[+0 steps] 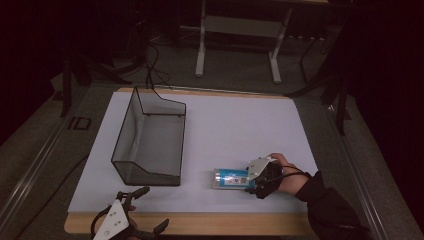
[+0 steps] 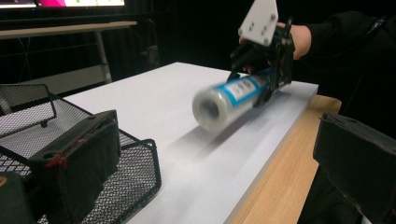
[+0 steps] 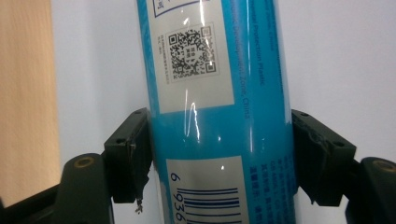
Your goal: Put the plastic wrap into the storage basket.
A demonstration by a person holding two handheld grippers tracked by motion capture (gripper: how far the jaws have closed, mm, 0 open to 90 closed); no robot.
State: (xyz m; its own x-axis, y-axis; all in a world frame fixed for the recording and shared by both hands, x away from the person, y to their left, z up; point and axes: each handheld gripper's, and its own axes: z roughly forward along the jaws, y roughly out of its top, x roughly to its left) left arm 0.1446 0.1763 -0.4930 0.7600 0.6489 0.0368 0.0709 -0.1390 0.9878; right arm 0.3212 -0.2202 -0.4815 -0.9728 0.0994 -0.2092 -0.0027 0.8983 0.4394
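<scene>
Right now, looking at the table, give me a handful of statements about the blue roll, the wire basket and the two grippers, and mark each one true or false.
1. The right gripper has its fingers pressed on both sides of the blue-labelled cylindrical plastic-wrapped roll. True.
2. The roll lies inside the black wire mesh basket. False: it is out on the white board, to the right of the basket.
3. The left gripper holds the basket's rim. False: it sits near the table's front edge with open fingers, gripping nothing.
4. The roll's label bears a QR code. True.
5. The basket holds a second roll. False: nothing is seen in it.
</scene>
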